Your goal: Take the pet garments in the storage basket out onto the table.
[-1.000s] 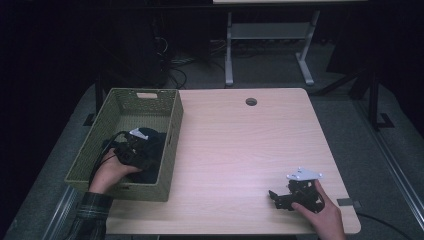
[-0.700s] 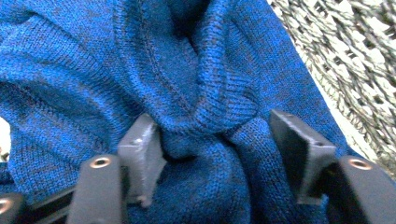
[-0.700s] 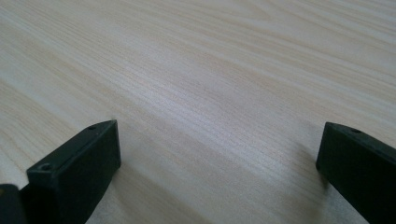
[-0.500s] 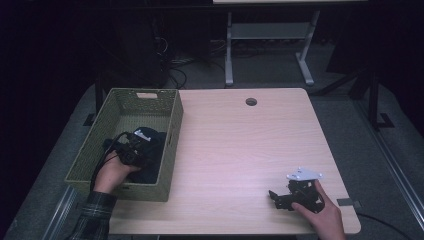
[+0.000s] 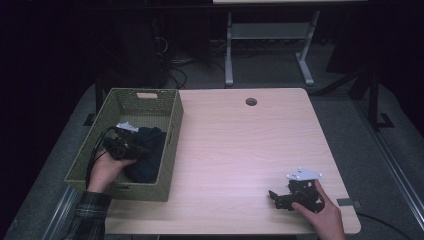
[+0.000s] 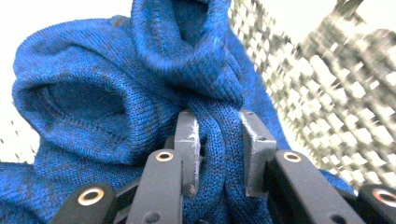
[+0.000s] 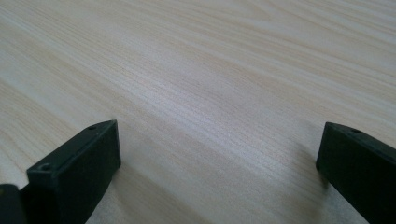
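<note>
A dark blue knitted garment [image 5: 147, 152] lies bunched in the green woven basket [image 5: 150, 97] at the table's left. My left gripper [image 5: 131, 148] is down inside the basket, and its jaws are shut on a fold of the blue knit [image 6: 219, 140]. My right gripper [image 5: 276, 197] rests low over the bare wood near the table's front right corner. In the right gripper view its jaws stand wide apart with nothing between them, the left fingertip [image 7: 91, 154] just above the tabletop [image 7: 210, 93].
The light wooden table [image 5: 240, 150] has a round cable hole [image 5: 251, 102] near its far edge. The basket's mesh wall [image 6: 336, 102] rises close behind the garment. A metal stand [image 5: 270, 45] and cables sit on the dark floor beyond the table.
My left hand and gripper have shifted slightly up and toward the far side within the basket, with the blue knit. The right gripper has stayed put.
</note>
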Demonstrator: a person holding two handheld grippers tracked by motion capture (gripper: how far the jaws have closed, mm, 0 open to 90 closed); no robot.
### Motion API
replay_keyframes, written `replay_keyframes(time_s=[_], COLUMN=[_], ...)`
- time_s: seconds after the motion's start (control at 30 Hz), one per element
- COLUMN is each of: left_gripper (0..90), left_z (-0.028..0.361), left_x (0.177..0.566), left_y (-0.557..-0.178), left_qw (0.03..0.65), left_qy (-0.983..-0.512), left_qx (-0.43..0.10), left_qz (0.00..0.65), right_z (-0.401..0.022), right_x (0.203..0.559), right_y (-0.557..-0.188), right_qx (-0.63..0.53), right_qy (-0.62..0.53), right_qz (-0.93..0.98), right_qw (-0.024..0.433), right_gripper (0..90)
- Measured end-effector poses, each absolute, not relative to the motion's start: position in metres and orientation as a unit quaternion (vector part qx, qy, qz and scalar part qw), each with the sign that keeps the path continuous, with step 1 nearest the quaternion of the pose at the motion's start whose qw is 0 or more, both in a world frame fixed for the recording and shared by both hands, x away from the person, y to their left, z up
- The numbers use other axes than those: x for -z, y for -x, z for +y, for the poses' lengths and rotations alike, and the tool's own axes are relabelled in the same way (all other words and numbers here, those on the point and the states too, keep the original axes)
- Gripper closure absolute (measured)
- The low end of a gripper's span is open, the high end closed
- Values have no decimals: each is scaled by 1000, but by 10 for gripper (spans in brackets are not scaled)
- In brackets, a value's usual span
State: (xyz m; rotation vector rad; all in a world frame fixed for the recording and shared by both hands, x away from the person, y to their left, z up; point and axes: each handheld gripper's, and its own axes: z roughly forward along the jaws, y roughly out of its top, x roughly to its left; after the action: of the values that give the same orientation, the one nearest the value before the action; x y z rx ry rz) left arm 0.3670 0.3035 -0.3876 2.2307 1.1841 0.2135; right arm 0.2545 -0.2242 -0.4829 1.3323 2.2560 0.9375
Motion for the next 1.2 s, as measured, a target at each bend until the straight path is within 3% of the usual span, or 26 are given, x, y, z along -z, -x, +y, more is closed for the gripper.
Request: replay_keyframes(time_s=[0.53,1.2], left_gripper=[724,726], left_z=[333,332], left_x=[358,306], left_y=[-358,-351], left_qw=[428,519], left_qy=[-772,-732], left_qx=[-109,-146], left_qz=[458,416], right_z=[-224,-224], right_x=[483,483], right_y=[-255,-255], right_qx=[-331,-332], right_qy=[-471,-471], right_qz=[798,798], right_qw=[178,178], right_gripper=[0,0])
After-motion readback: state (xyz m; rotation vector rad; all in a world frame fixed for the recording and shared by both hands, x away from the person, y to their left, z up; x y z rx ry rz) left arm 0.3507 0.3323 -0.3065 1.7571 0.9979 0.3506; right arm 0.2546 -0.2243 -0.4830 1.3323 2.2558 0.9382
